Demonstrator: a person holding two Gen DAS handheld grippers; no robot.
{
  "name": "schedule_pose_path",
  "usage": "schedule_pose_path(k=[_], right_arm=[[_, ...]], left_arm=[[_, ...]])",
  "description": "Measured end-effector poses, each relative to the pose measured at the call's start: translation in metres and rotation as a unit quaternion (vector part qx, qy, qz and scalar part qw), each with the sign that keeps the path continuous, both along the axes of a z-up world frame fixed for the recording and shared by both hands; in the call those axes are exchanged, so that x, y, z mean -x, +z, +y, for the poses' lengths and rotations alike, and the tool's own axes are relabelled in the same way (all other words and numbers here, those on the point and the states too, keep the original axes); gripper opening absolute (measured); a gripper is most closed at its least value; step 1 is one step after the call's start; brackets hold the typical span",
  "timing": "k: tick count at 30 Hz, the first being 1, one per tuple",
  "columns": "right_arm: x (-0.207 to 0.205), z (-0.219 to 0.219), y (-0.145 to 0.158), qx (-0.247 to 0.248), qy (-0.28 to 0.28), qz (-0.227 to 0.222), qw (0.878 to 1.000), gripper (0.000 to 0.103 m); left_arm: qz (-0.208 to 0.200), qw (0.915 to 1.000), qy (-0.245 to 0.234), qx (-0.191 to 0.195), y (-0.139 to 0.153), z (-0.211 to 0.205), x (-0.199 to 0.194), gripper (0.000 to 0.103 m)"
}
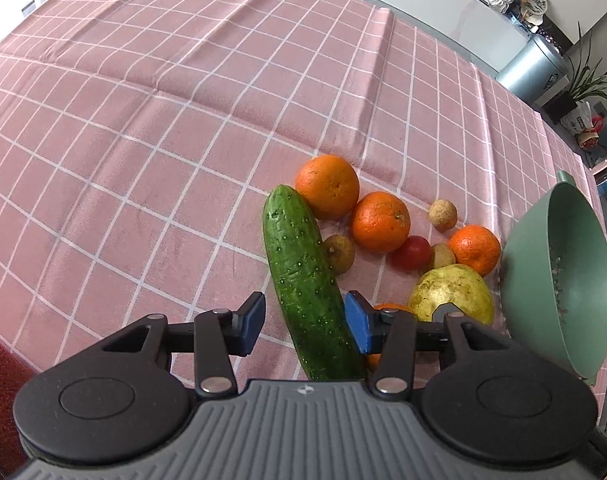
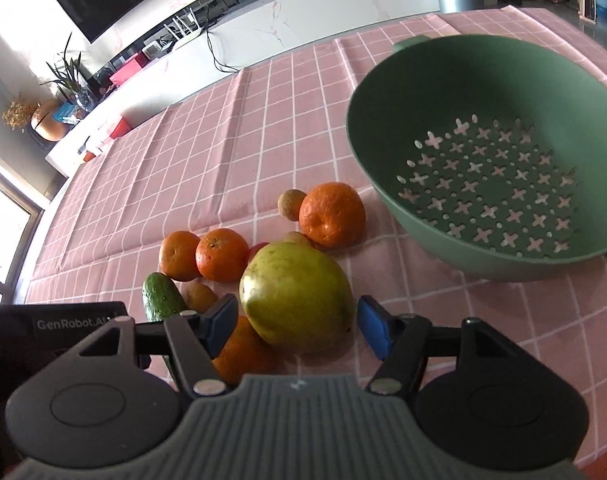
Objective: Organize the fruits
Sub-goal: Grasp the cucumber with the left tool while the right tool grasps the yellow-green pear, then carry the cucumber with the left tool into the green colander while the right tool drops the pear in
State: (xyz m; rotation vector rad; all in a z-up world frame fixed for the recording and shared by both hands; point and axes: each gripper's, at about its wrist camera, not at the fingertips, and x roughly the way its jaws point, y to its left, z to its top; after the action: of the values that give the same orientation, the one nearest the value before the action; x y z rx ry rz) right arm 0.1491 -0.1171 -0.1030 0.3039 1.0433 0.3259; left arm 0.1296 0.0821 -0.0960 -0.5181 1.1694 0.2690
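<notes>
A green cucumber (image 1: pixel 307 280) lies on the pink checked cloth between the open fingers of my left gripper (image 1: pixel 305 322); the right pad is close to it, the left pad apart. My right gripper (image 2: pixel 297 326) is open around a large yellow-green fruit (image 2: pixel 295 296), with gaps on both sides. Several oranges (image 1: pixel 327 186) (image 2: pixel 331 214), a red tomato (image 1: pixel 411 252) and small brown fruits (image 1: pixel 442 214) lie clustered beside them. A green colander (image 2: pixel 483 152) stands empty to the right, also in the left wrist view (image 1: pixel 559 280).
The pink checked tablecloth (image 1: pixel 143 140) spreads far to the left and back. A white counter (image 2: pixel 303 12) with clutter runs behind the table. The left gripper's body (image 2: pixel 55 332) shows at the left in the right wrist view.
</notes>
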Motion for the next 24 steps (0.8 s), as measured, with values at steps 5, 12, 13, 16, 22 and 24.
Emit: schedule_pose_path(k=[5,12,13,16,22,24], right_arm=[[-0.01,0.003,-0.01,-0.011,0.002,0.014,1.0,0.067],[-0.021,0.002,-0.022,-0.034,-0.003,0.036,0.999,0.068],[-0.021,0.002,-0.022,-0.033,-0.002,0.034,0.999,0.067],[-0.021,0.004,-0.021,-0.027,0.006,0.032,0.999,0.067],[-0.025,0.005,-0.015,-0.006,0.021,0.026,0.999,0.066],[-0.022,0.004,-0.01,0.001,0.029,0.016,0.999,0.066]], left_arm=[[0.007,0.9999,0.005,0.012,-0.009,0.002,-0.006,0.055],[0.007,0.9995,0.007,0.028,-0.015,0.006,-0.009,0.052],[0.004,0.9995,0.003,0.031,-0.015,0.006,-0.009,0.048],[0.002,0.9995,0.001,0.032,-0.015,0.006,-0.01,0.048],[-0.006,0.9997,-0.004,0.021,-0.007,0.005,-0.004,0.043],[-0.016,0.9998,-0.007,0.009,0.0,0.005,0.001,0.043]])
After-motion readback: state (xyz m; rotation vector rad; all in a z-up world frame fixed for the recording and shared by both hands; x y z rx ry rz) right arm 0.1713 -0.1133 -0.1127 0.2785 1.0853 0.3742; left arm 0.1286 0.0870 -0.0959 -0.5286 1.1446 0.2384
